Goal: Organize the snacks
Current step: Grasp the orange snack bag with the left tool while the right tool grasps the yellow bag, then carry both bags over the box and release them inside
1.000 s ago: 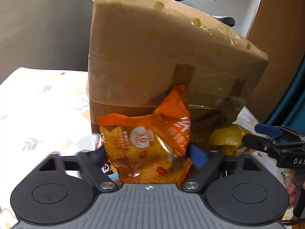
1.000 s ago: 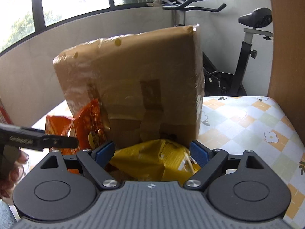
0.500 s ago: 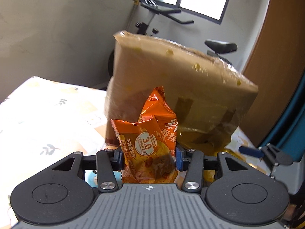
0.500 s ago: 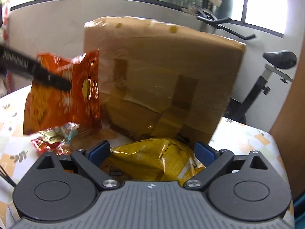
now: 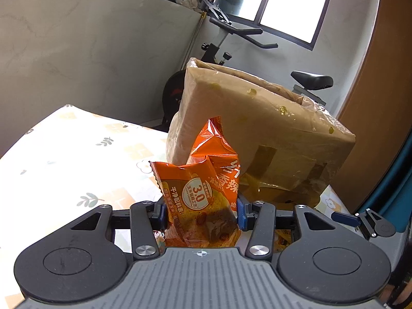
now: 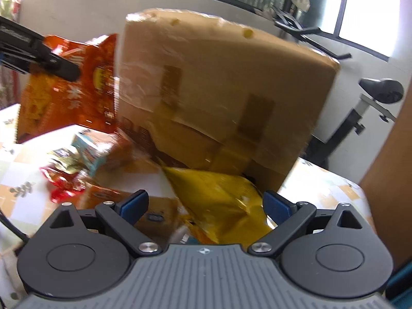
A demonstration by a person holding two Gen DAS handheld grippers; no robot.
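Observation:
My left gripper (image 5: 200, 212) is shut on an orange snack bag (image 5: 203, 195) and holds it up in the air in front of a taped cardboard box (image 5: 270, 134). The same bag (image 6: 69, 95) shows at the upper left of the right wrist view, left of the box (image 6: 219, 82). My right gripper (image 6: 206, 203) is open, with a yellow snack bag (image 6: 219, 195) lying between its fingers on the table. A tip of the right gripper (image 5: 345, 217) shows at the right of the left wrist view.
Small snack packs, red (image 6: 61, 180) and teal-orange (image 6: 95, 149), lie on the flowered tablecloth (image 5: 64, 159) left of the yellow bag. An exercise bike (image 5: 231, 38) stands behind the table. A wooden panel (image 5: 381, 103) is at the right.
My left gripper closed on the orange bag and lifted it up off the table. My right gripper shifted right and stayed open around the yellow bag.

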